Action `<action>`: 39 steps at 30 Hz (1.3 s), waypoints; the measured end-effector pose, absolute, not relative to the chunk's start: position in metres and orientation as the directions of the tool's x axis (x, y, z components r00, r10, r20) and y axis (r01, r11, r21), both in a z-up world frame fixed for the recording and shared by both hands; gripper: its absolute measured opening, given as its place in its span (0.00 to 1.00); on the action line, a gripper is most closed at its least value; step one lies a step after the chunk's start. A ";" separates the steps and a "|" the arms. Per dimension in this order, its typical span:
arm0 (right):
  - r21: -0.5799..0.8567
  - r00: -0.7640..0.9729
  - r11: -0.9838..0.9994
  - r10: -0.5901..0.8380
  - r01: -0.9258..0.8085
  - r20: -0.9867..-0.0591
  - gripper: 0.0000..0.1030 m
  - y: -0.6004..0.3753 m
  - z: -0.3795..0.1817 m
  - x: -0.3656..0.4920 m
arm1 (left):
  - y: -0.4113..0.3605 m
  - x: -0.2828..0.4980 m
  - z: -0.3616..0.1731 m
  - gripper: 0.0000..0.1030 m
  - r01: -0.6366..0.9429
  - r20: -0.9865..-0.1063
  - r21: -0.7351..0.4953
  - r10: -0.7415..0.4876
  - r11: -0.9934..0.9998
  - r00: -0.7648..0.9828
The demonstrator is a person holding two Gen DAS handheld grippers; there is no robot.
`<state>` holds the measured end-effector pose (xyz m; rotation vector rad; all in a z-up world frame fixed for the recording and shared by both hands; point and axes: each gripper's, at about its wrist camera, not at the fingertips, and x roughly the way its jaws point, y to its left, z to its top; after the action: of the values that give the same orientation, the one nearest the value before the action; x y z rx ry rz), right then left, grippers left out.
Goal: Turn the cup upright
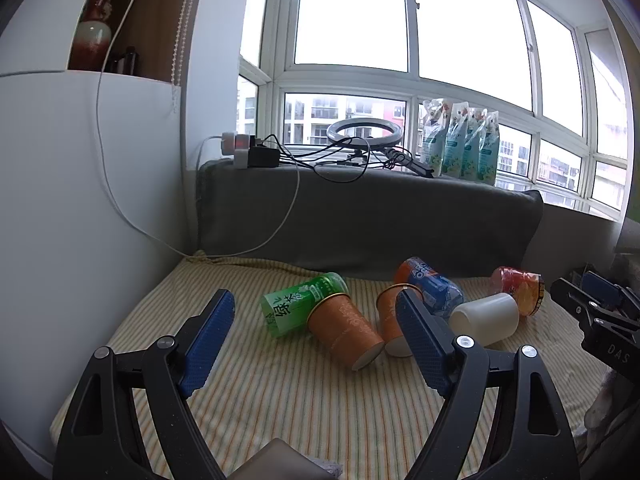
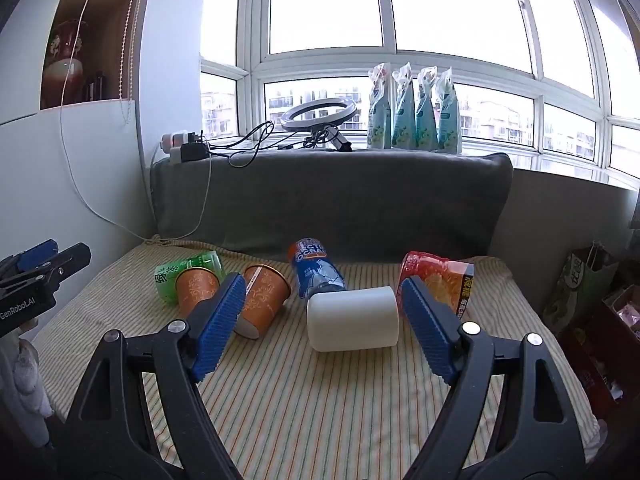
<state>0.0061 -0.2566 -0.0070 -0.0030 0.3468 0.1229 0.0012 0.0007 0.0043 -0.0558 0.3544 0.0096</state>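
Observation:
Several cups lie on their sides on the striped mat [image 1: 280, 400]. In the left wrist view: a green tea cup [image 1: 298, 306], an orange paper cup [image 1: 344, 330], a second orange cup [image 1: 390, 320] partly behind my finger, a blue cup [image 1: 434, 284], a white cup [image 1: 484, 318] and a red-orange cup [image 1: 520, 286]. My left gripper [image 1: 316, 300] is open and empty, short of the orange cups. In the right wrist view my right gripper [image 2: 322, 282] is open and empty, its jaws either side of the white cup [image 2: 352, 318]. Also there: green cup [image 2: 188, 270], orange cups [image 2: 196, 286] [image 2: 264, 302], blue cup [image 2: 316, 268], red-orange cup [image 2: 440, 278].
A grey cushion [image 1: 368, 216] backs the mat, with a power strip [image 1: 252, 152], cables, a ring light [image 1: 362, 132] and refill pouches [image 1: 460, 140] on the sill above. A white wall [image 1: 80, 200] bounds the left. Bags and boxes [image 2: 592, 320] stand off the mat's right edge.

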 end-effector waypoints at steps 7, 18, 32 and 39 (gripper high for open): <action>0.016 0.933 0.993 0.112 -0.114 -0.342 0.81 -0.258 -0.007 0.008 | -0.003 -0.004 0.003 0.80 -0.016 -0.350 -0.050 -0.002 0.999 0.937; 0.018 0.937 0.994 0.106 -0.106 -0.334 0.87 -0.260 -0.008 0.009 | -0.003 -0.004 0.004 0.80 -0.015 -0.349 -0.049 -0.003 0.999 0.937; 0.019 0.936 0.995 0.102 -0.102 -0.336 0.89 -0.262 -0.012 0.010 | -0.005 -0.002 0.002 0.80 -0.013 -0.355 -0.050 -0.005 0.999 0.935; 0.016 0.935 0.995 0.101 -0.102 -0.340 0.91 -0.262 -0.013 0.010 | -0.007 -0.001 0.002 0.80 -0.012 -0.355 -0.050 -0.006 0.999 0.935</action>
<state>0.0104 -0.2621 -0.0134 -0.0021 0.3476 0.1035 -0.0015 -0.0068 0.0017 -0.0512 0.3631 0.0031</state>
